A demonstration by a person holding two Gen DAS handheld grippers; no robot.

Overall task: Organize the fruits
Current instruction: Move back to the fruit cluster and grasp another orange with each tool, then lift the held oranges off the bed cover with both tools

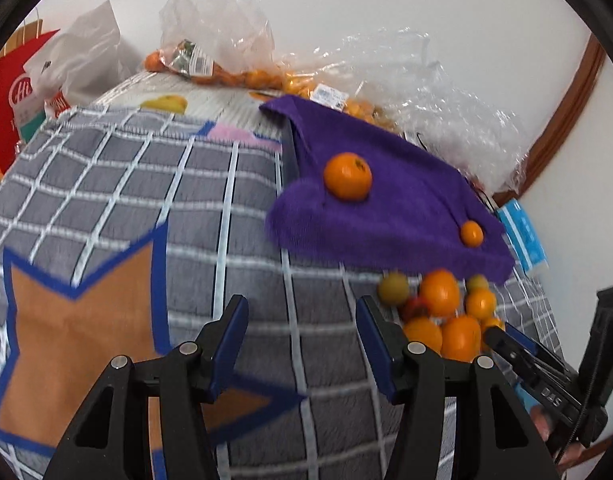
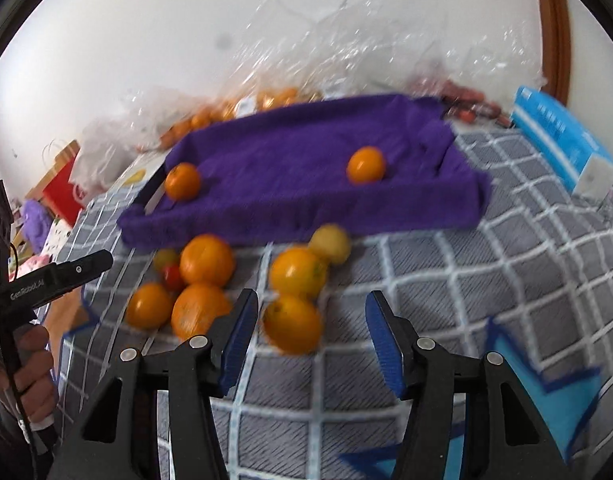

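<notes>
A purple cloth (image 2: 306, 172) lies over a tray on the grey checked blanket (image 2: 486, 280), and two oranges (image 2: 366, 165) (image 2: 182, 181) rest on it. In front of it is a pile of loose fruit (image 2: 206, 264): several oranges, yellowish ones and a small red one. My right gripper (image 2: 311, 320) is open just above the pile. One orange (image 2: 292, 324) lies by its left fingertip, and the pads do not press on it. My left gripper (image 1: 302, 320) is open over bare blanket, left of the pile (image 1: 438, 292).
Clear plastic bags (image 1: 426, 92) with more oranges line the wall behind the cloth. A blue tissue pack (image 2: 562, 144) lies at the right. A red bag (image 1: 10, 104) and a white bag stand at the far left. A hand (image 2: 30, 360) holds the left gripper's handle.
</notes>
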